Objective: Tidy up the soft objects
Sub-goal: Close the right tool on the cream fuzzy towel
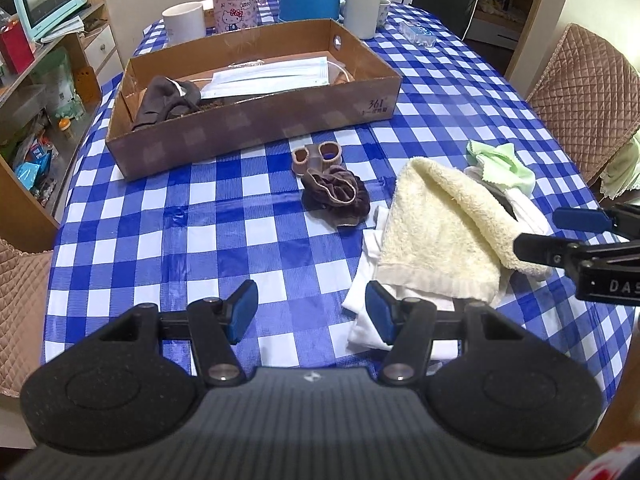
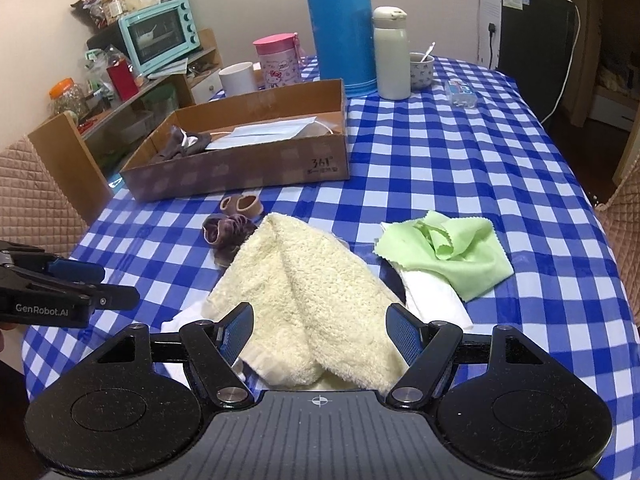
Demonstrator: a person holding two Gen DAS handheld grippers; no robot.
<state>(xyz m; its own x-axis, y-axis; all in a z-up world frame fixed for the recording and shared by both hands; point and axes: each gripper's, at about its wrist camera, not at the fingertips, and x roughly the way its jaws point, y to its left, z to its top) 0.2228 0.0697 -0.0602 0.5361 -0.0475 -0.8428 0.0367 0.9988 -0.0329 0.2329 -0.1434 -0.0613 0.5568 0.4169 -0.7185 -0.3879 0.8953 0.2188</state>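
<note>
A cream towel (image 1: 440,224) (image 2: 308,292) lies heaped on white cloth (image 1: 372,316) on the checked table. A green cloth (image 2: 448,250) (image 1: 502,162) lies to its right. A brown scrunchie (image 1: 336,194) (image 2: 224,232) and beige bands (image 1: 316,156) (image 2: 242,204) lie before the cardboard box (image 1: 280,116) (image 2: 256,172), which holds face masks (image 1: 272,76) and a dark cloth (image 1: 168,100). My left gripper (image 1: 312,312) is open and empty above the table left of the towel. My right gripper (image 2: 320,334) is open with its jaws on either side of the towel's near end.
A blue thermos (image 2: 340,24), white flask (image 2: 390,54), pink Hello Kitty cup (image 2: 278,62), white mug (image 2: 238,78) and a cup with a spoon (image 2: 420,68) stand behind the box. Quilted chairs (image 1: 588,92) flank the table. A shelf with an oven (image 2: 160,36) stands left.
</note>
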